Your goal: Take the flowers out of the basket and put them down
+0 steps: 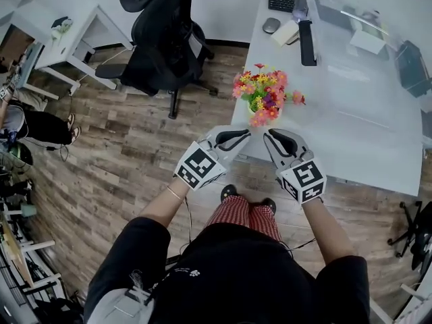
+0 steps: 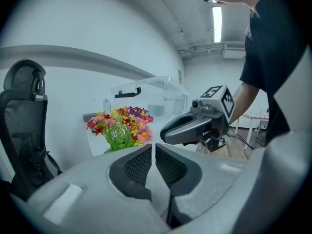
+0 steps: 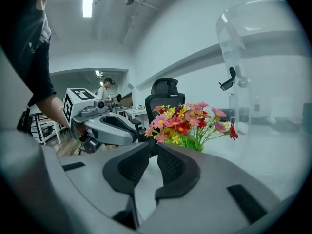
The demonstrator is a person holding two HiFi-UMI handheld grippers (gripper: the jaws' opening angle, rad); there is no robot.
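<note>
The white table (image 1: pixel 351 140) fills the right of the head view. The bunch of flowers (image 1: pixel 265 93) at its near edge looks light, soft and crushable, so I'd pinch the stems low; blooms hide any basket. Left gripper (image 1: pixel 233 139) and right gripper (image 1: pixel 282 140) hover nearby, jaws pressed together, empty.
</note>
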